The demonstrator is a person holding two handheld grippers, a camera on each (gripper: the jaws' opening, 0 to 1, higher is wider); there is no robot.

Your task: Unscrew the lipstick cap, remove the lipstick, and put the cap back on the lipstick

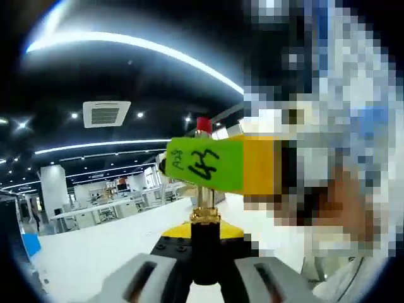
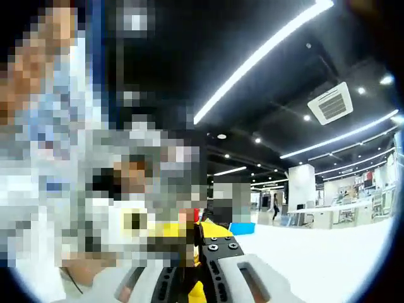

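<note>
While the left claw (image 1: 203,265) grips the lipstick (image 1: 203,218) upright, the right claw's (image 2: 189,278) clench cannot be told.

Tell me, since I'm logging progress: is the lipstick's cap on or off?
Off: the lipstick stands in the left claw with its red tip bare above the gold collar.

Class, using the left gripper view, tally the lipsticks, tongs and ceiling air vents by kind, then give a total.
Lipstick: 1
Tongs: 2, the left tongs and the right tongs
Ceiling air vent: 1
Total: 4
</note>
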